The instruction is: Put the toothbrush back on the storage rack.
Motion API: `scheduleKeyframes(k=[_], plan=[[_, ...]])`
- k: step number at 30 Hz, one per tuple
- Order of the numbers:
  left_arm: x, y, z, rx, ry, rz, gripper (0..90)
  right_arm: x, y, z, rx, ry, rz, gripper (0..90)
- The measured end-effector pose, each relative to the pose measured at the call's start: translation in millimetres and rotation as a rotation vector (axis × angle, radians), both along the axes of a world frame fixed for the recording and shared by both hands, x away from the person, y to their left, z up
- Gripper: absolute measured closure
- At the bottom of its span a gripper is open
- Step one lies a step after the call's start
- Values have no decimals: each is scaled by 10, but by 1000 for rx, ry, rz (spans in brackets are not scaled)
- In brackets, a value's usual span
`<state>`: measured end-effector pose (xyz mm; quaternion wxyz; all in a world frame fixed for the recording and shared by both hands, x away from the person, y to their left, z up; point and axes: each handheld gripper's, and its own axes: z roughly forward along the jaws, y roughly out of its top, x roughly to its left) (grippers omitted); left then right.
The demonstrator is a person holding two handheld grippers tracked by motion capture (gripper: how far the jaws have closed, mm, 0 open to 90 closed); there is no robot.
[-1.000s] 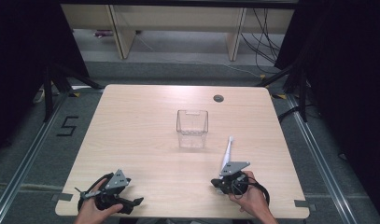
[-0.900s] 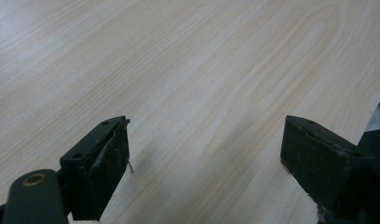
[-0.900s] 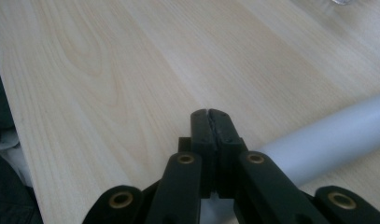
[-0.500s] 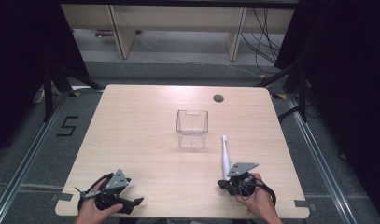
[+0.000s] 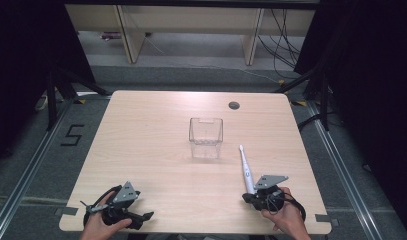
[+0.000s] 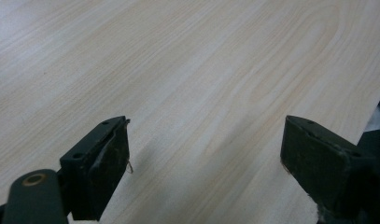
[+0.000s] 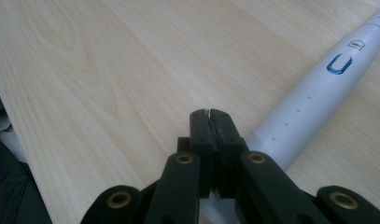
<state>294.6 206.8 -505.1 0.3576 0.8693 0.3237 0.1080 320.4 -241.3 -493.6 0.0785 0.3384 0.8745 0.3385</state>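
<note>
Right hand-held gripper (image 5: pixel 251 196), jaws shut and empty, sits at the base of the toothbrush (image 5: pixel 245 169), whose long axis points toward the clear container (image 5: pixel 206 137).

Clear square container (image 5: pixel 206 137) mid-table (image 5: pixel 141 130) (upright), floor marking "5" (image 5: pixel 71 135)

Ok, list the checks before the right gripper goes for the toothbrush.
1. Right gripper open for a grasp: not ok, jaws shut.
2. Toothbrush between the jaws: not ok, it lies beside them on the table.
3. Clear container upright: ok.
4. Left gripper free: ok, open with nothing between its jaws.
5. Table between toothbrush and container bare: ok.
</note>
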Motion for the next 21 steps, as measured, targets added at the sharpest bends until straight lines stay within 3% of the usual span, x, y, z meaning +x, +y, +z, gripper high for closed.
scheduleKeyframes(k=[3,7,8,9,15,17,18,21], plan=[[-2,1,1,2,0,2,151,-11,-38,12,-10,17,-10,890],[-3,-1,1,1,0,2,152,-23,-94,-1,9,8,-18,890],[-3,-1,1,2,0,2,152,-3,-118,-3,-9,-5,16,890],[0,5,5,11,-1,-4,152,-24,-138,-11,8,9,-30,888],[2,9,5,16,-1,-5,152,-49,-223,21,-5,35,-56,887],[-3,-1,-1,4,0,3,151,-63,-241,5,17,32,-72,887],[3,10,7,21,-1,-9,152,-45,-271,-2,13,14,-60,887],[2,8,6,18,-1,-6,152,-59,-317,-1,11,27,-84,888]])
